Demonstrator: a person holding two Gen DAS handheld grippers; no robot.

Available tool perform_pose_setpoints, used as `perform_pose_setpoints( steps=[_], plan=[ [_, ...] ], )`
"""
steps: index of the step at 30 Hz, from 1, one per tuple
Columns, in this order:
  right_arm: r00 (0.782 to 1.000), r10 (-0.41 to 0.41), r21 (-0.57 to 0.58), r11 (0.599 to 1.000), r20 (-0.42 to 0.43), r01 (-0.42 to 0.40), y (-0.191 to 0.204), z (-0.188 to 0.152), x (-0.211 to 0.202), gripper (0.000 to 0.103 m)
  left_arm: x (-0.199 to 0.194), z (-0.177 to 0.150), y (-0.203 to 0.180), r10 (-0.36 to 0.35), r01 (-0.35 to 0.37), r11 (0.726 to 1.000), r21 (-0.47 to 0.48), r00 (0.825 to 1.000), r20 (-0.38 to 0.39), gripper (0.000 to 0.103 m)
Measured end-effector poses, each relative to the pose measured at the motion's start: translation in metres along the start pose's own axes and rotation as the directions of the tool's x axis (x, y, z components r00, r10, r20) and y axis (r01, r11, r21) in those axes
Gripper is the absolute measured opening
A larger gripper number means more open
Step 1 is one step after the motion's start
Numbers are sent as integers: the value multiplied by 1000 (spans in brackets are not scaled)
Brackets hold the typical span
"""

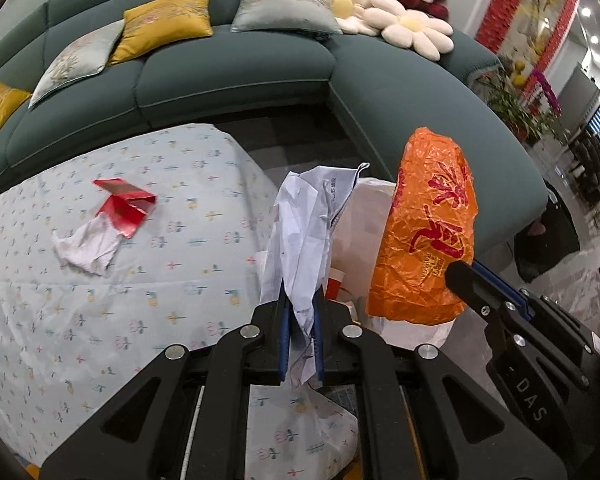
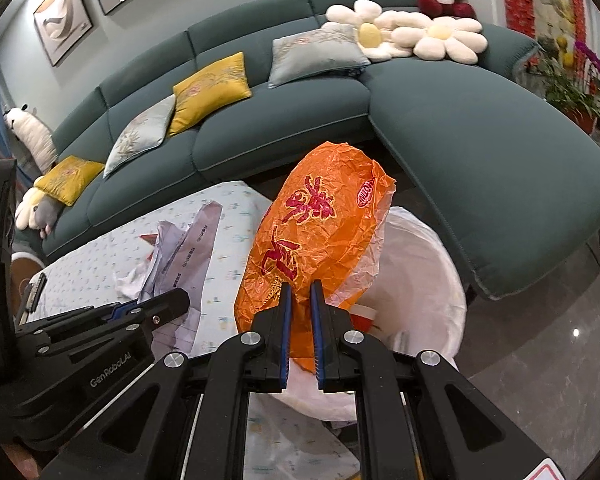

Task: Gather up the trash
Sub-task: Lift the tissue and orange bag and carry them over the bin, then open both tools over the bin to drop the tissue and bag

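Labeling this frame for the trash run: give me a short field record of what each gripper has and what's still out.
left gripper: shut on crumpled white paper
right gripper: shut on orange plastic bag
bin: white-lined trash bin, beside the table, behind both held items
left on table: red packet, white tissue
surface: patterned tablecloth

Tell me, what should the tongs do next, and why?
Probably carry both pieces on over the white bin bag and let go. The left tongs pinch crumpled paper and the right tongs pinch an orange wrapper, both already near the bag's open mouth.
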State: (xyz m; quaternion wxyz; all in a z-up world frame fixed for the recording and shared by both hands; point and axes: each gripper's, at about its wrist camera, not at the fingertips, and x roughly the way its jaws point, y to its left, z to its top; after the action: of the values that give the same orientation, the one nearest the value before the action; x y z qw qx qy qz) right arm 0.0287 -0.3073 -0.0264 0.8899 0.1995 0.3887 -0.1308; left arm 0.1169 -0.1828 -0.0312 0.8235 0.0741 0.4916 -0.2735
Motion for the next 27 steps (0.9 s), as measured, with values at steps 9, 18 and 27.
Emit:
perform_pose_setpoints(
  steps=[9,18,27],
  plan=[
    [1000,-29,45,999,-9,29,-35,0,6,10,26,8,-31,-54,55,998,33,998,-33,10],
    [999,-46,61,997,-27,48,-44,-1,18,10,33,12,-37,-53,54,998,25,998,-18,49],
    [998,-48,44,998,-39,50,-26,3,30,17,27,12,-7,-2,2,1000,-27,1000,5,61]
  ],
)
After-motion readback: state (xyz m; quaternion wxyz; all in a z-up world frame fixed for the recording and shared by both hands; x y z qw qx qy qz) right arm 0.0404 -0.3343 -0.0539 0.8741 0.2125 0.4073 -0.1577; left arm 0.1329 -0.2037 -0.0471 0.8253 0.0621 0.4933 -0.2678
